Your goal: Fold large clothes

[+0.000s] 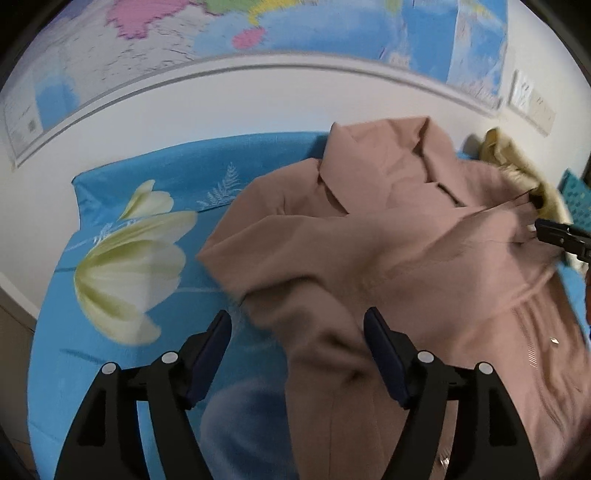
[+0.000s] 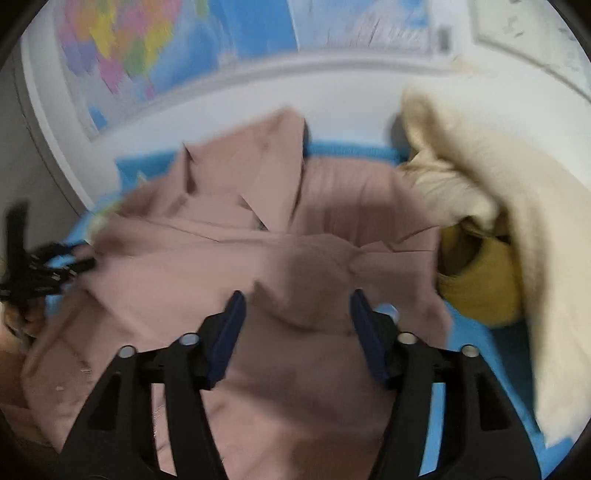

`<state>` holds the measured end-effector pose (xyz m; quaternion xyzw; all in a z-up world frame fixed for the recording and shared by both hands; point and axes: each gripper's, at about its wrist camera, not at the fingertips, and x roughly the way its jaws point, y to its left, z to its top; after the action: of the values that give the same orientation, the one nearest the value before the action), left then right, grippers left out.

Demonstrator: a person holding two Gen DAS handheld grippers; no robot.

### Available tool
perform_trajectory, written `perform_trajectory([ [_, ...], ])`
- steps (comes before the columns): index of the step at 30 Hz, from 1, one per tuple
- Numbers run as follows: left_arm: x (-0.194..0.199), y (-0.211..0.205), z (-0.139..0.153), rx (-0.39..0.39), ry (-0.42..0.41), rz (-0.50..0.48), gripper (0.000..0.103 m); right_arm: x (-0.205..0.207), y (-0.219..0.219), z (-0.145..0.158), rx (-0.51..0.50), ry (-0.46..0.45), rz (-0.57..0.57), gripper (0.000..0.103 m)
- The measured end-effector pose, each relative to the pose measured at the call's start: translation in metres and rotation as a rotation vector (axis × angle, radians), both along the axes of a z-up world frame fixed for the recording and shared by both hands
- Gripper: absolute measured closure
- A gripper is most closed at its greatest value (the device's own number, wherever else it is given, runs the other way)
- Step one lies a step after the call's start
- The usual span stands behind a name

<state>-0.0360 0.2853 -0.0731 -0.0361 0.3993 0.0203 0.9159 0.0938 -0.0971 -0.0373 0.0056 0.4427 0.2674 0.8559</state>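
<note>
Coat (image 1: 388, 236), dusty pink and loosely crumpled, lies on a bed with a blue sheet (image 1: 110, 369) printed with a big pale flower (image 1: 129, 266). Its collar and lapels point toward the far wall, and its lower part spills toward the near edge.

In the left wrist view, the left claw (image 1: 297, 332) hangs over the coat's near left edge with its jaws wide apart. A fold of pink cloth lies between them, but neither pad presses on it. In the right wrist view, the right claw (image 2: 297, 310) hangs over the middle of the coat, jaws also spread wide. A raised hump of cloth sits between the 2 pads, ungripped. Each claw shows at the edge of the other's view.

To the right of the coat, a cream garment (image 2: 517, 221) is heaped against the wall, with something mustard yellow (image 2: 480, 280) beneath it. On the far wall hangs a coloured map (image 1: 258, 29). Both views are blurred.
</note>
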Motion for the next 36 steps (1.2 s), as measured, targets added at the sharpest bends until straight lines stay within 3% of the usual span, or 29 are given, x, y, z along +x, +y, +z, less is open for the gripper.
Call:
perform_trajectory([
  [4,-0.034,0.007,-0.001,-0.095,0.017,-0.028,0.024,-0.039,-0.042,0.01,0.076,0.046,-0.022,0.03],
  [11,-0.08,-0.004,-0.027,-0.162,0.109,-0.076,0.022,-0.11,-0.104,-0.024,0.157,0.201,-0.121,0.027],
  [14,-0.099,-0.007,-0.035,-0.209,0.123,-0.096,0.017,-0.136,-0.109,-0.033,0.225,0.232,-0.108,0.027],
  [18,-0.12,-0.02,-0.039,-0.277,0.133,-0.186,0.009,-0.164,-0.099,-0.034,0.216,0.213,-0.065,0.027],
  [21,-0.128,-0.034,-0.042,-0.249,0.14,-0.221,0.009,-0.172,-0.094,-0.039,0.283,0.261,-0.035,0.049],
  [22,-0.131,-0.04,-0.043,-0.228,0.141,-0.229,0.011,-0.174,-0.093,-0.042,0.315,0.284,-0.017,0.058],
  [23,-0.133,-0.045,-0.043,-0.215,0.137,-0.235,0.017,-0.176,-0.093,-0.044,0.333,0.3,-0.024,0.085],
  [24,-0.134,-0.048,-0.043,-0.214,0.131,-0.241,0.037,-0.178,-0.096,-0.046,0.368,0.32,-0.049,0.091],
  [25,-0.135,-0.049,-0.043,-0.224,0.13,-0.237,0.067,-0.182,-0.1,-0.046,0.412,0.325,-0.063,0.094],
  [27,-0.13,-0.041,-0.043,-0.301,0.154,-0.194,0.095,-0.192,-0.109,-0.036,0.485,0.308,-0.075,0.098],
  [29,-0.131,-0.032,-0.035,-0.354,0.143,-0.174,0.098,-0.208,-0.11,-0.016,0.504,0.259,-0.073,0.098],
  [34,-0.152,-0.013,-0.006,-0.378,0.099,-0.155,0.098,-0.252,-0.102,0.031,0.497,0.173,-0.029,0.099],
  [36,-0.156,-0.01,-0.005,-0.365,0.103,-0.149,0.098,-0.261,-0.099,0.032,0.417,0.166,-0.031,0.099],
])
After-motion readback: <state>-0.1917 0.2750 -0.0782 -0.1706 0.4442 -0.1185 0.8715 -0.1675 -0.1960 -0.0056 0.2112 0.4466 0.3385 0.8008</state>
